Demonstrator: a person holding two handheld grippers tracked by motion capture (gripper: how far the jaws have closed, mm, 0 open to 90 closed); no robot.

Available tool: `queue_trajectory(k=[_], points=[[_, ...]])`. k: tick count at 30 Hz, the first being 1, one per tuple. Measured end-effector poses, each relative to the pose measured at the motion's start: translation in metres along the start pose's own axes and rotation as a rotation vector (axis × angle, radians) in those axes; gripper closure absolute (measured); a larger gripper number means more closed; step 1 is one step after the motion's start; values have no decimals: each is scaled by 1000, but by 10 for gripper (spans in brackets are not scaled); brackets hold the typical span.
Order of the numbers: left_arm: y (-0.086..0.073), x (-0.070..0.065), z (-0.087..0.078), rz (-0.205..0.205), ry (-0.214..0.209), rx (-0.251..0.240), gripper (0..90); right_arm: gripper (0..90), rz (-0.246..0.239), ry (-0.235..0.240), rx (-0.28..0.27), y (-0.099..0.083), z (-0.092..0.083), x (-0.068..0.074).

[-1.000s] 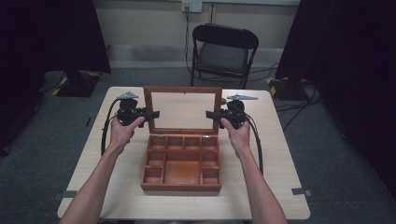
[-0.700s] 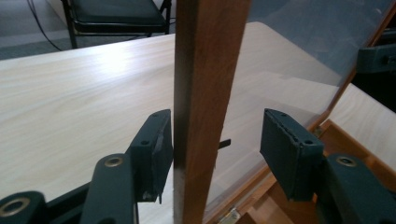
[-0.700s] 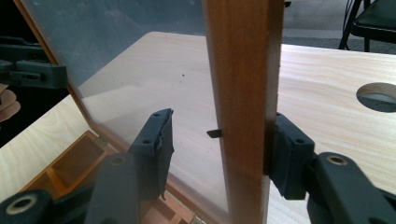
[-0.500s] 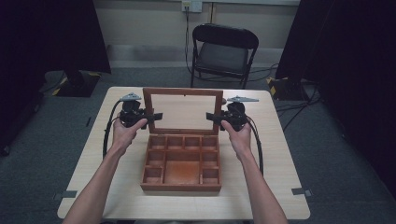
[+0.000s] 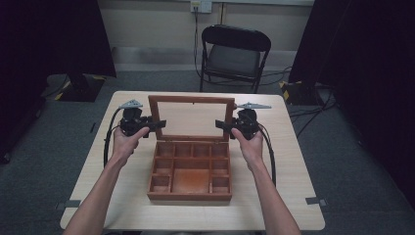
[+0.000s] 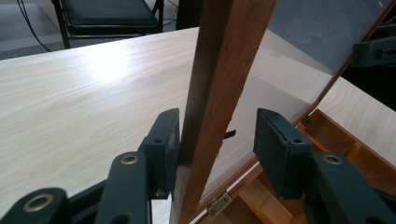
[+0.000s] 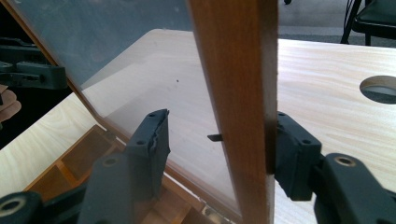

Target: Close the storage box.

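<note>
A wooden box [image 5: 190, 197] with several compartments sits on the table, its glass-paned lid [image 5: 191, 100] standing upright. My left gripper [image 5: 157, 124] straddles the lid's left rail [image 6: 224, 70]. One pad touches the wood, the other stands off the glass, and the jaws have just been closing a little. My right gripper [image 5: 222, 124] straddles the right rail [image 7: 238, 70]. Its outer pad rests on the wood, its inner pad is clear of the pane, and its jaws have just been opening. Both grippers [image 6: 217, 140] [image 7: 219, 140] are open around the frame.
The light wood table [image 5: 122, 196] has bare room around the box and a round hole [image 7: 380, 88] near its back right. A black folding chair [image 5: 235, 54] stands behind the table. A brass hinge [image 6: 219, 204] joins lid and box.
</note>
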State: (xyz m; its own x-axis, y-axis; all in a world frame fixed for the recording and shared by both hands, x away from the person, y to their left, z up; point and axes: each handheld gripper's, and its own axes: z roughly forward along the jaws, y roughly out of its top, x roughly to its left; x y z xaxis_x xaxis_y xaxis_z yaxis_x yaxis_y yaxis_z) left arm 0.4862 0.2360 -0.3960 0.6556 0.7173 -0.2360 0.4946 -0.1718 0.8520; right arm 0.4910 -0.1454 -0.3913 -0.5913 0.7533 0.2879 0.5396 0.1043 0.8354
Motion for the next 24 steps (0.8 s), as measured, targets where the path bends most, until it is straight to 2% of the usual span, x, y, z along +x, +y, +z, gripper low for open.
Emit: queue_trajectory(k=[13, 15, 17, 24], points=[[-8, -8, -9, 19, -8, -3, 507, 390, -8, 10, -6, -9, -9, 8], [-9, -9, -10, 36, -4, 2, 505, 385, -8, 10, -5, -10, -10, 10], [-12, -12, -12, 29, -5, -11, 496, 378, -6, 13, -4, -12, -12, 11], [-15, -15, -16, 41, -8, -9, 490, 371, -14, 11, -2, -15, -17, 15]])
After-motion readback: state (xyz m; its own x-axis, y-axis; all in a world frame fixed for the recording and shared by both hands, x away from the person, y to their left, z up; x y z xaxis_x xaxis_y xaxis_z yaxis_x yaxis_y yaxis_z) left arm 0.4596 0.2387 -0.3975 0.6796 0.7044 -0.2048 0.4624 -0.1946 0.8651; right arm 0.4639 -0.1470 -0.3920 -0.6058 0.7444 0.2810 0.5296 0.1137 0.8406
